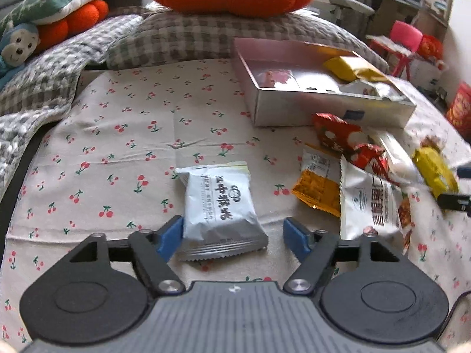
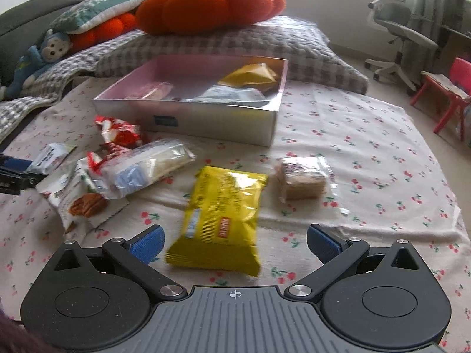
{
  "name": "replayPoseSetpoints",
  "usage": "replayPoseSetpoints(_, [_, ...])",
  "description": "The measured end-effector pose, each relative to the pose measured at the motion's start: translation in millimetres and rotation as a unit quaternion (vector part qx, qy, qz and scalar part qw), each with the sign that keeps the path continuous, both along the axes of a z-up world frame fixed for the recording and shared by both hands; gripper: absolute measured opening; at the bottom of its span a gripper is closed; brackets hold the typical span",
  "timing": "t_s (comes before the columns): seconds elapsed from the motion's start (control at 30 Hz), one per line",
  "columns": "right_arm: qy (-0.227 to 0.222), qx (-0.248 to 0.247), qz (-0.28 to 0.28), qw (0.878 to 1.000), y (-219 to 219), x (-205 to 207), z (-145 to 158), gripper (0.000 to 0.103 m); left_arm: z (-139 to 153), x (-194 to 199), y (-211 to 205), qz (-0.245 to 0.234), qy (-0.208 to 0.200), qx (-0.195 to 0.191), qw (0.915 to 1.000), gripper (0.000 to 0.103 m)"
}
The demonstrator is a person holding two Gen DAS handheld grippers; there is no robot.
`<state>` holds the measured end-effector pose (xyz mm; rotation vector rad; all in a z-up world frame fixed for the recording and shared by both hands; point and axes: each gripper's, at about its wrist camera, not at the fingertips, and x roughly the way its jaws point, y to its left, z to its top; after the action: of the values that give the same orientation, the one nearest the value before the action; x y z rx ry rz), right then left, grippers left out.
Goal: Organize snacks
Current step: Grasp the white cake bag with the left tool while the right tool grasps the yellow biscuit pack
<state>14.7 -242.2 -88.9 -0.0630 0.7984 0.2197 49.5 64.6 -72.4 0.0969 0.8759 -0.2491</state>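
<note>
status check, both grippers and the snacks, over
Left gripper open around the white snack packet, right pad clear of it. Right gripper open over the yellow packet. Box partly filled, loose snacks ahead, nothing blocking.

A bed in a bright, cluttered room – daylight coming in from the right

The cream bedsheet printed with red cherries (image 2: 368, 135) runs up to a grey-and-white checked quilted pillow (image 2: 235, 44), topped by an orange plush pumpkin cushion (image 2: 212, 6); to the left lie a teal-and-white patterned pillow (image 2: 97, 8) and a blue plush monkey (image 2: 44, 56). Off the bed – a pale grey swivel office chair (image 2: 397, 26) and a small red-and-pink plastic chair (image 2: 450, 88) stand on a light floor
</note>
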Motion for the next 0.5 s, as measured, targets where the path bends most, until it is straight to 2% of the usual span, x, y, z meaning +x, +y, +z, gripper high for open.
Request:
replayPoseSetpoints(0.1, [-0.001, 0.002, 0.015, 1.000, 8.0, 0.9, -2.0, 0.103, -2.0, -1.3, -4.8, 0.000, -0.008, 0.006, 0.9999, 0.081])
replayPoseSetpoints(0.27, [-0.003, -0.011, 0.023, 1.000, 17.8, 3.3, -6.7, 0.103, -3.5, 0.0, -6.0, 0.015, -0.014, 0.001, 0.9998, 0.082])
replayPoseSetpoints(0.37, [-0.010, -0.016, 0.021, 1.000, 18.7, 4.3, -5.7, 0.101, -3.5, -0.8, -6.3, 0.019, -0.021, -0.001, 0.9996, 0.077])
replayPoseSetpoints(0.5, [-0.008, -0.013, 0.010, 1.000, 16.0, 6.7, -5.0, 0.098, -1.8, 0.1, -5.8, 0.023, -0.024, -0.003, 0.9995, 0.064])
